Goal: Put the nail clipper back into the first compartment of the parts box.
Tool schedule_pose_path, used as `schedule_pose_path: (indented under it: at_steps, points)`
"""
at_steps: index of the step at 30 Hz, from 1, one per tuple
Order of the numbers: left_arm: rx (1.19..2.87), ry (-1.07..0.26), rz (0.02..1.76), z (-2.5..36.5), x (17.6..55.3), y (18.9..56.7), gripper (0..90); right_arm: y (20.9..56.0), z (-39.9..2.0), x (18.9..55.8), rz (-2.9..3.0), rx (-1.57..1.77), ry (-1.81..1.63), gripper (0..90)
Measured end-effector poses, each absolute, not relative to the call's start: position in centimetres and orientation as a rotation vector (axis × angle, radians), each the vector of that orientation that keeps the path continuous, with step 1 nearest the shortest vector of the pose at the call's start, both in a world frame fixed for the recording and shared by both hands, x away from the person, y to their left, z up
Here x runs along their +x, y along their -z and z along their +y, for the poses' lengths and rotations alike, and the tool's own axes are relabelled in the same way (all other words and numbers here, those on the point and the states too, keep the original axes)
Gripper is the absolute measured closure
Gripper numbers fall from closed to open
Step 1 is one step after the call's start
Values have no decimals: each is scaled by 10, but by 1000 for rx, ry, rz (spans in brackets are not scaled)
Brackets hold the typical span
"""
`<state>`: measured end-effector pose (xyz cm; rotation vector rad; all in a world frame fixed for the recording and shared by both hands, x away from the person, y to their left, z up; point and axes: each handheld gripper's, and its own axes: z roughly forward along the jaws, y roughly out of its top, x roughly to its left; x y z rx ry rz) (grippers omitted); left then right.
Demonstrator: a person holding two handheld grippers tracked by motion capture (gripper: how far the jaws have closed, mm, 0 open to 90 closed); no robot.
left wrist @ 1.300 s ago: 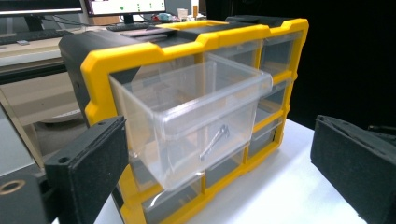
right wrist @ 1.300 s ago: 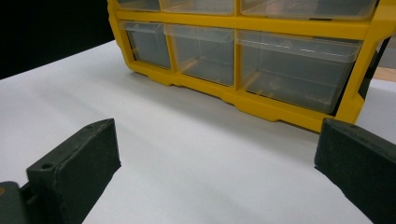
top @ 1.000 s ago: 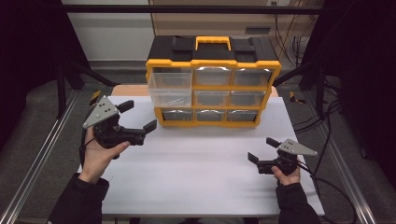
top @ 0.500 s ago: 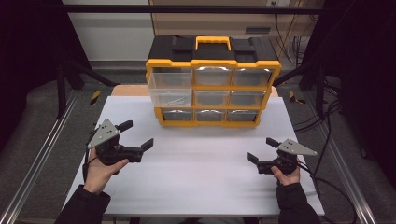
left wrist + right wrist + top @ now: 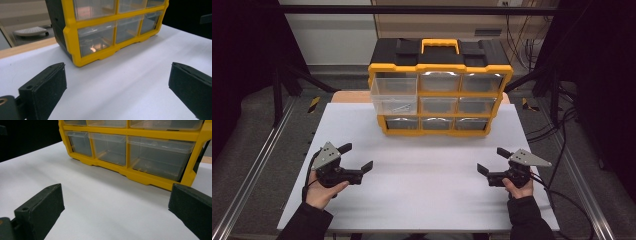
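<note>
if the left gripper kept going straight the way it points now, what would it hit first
Probably the yellow drawer organizer, near its lower left corner: the left gripper looks across bare white table straight at it, with open fingers. Depth is hard to judge.

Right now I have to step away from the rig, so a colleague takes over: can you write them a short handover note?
Left gripper: open, holding nothing, low over the table's near left.
Right gripper: open, holding nothing, low over the near right.
Drawer organizer: yellow and black, upright at the far middle of the table, apart from both grippers. Its top-left and middle-left drawers stick out from the front; the middle-left one holds something small, too small to tell. The other drawers look pushed in.
Done: no part lies on the table.
Left: likely the two protruding drawers, either working in them or pushing them shut.
</note>
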<state>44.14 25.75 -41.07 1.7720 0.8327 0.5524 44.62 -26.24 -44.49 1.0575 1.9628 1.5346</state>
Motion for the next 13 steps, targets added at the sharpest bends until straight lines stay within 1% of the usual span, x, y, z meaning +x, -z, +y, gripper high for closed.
schedule_pose_path:
  at_steps: [2,13]
  points:
    - [1783,-567,846,260,442,416,11,445,-262,447,1964,1053,-1530,3]
    - [1820,-549,870,264,446,435,8,447,-261,448,1976,1050,-1521,3]
